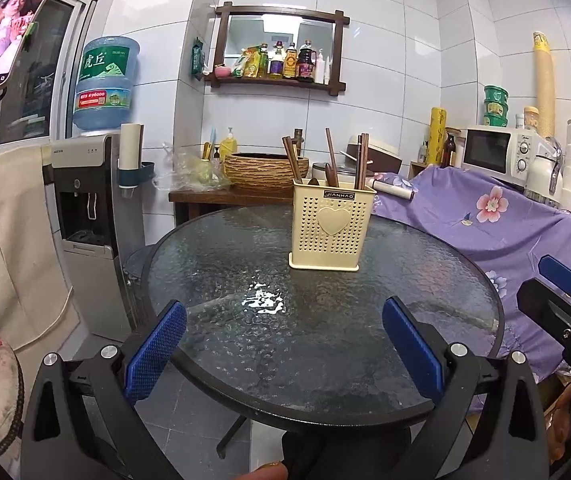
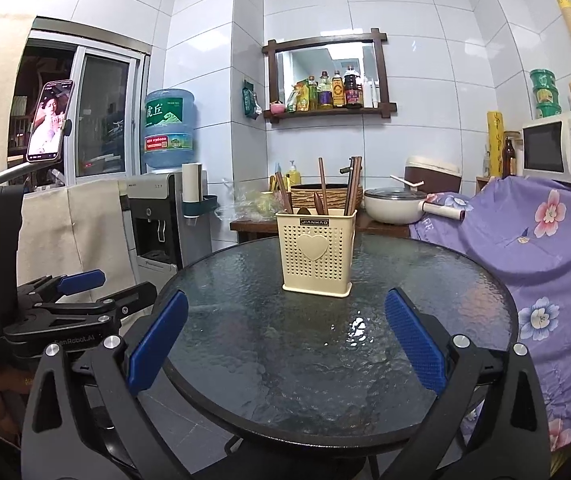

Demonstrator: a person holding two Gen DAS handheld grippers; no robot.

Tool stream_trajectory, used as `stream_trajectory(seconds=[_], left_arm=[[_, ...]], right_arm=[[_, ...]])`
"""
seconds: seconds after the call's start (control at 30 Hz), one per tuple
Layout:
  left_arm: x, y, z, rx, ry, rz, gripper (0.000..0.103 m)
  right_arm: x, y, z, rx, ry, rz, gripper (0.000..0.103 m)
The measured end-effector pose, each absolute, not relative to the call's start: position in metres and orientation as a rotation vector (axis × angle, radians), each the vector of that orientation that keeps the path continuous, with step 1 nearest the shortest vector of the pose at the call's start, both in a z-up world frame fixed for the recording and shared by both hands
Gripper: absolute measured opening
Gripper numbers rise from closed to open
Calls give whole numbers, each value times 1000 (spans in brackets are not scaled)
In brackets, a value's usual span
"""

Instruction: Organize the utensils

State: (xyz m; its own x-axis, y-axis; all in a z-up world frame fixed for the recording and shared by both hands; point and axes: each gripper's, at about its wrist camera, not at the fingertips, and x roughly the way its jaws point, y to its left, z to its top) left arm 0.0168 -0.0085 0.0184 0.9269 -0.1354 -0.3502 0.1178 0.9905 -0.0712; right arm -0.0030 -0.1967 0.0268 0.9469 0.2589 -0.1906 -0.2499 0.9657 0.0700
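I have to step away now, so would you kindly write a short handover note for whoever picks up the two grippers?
Left gripper: open, empty, held over the near edge of the glass table.
Right gripper: open, empty, beside it at the same edge.
Utensil holder: upright on the far side of the table, with chopsticks and wooden utensils standing in it.
Done: every utensil in view is in the holder; none lies loose on the table.
Left: nothing visible; check for strays out of view.
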Motion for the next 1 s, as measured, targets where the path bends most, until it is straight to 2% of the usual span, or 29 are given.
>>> stream_trajectory(seconds=[1.0], left_arm=[[16, -17, 14, -15, 384, -130, 97]], right_arm=[[1, -196, 26, 45, 223, 251, 97]])
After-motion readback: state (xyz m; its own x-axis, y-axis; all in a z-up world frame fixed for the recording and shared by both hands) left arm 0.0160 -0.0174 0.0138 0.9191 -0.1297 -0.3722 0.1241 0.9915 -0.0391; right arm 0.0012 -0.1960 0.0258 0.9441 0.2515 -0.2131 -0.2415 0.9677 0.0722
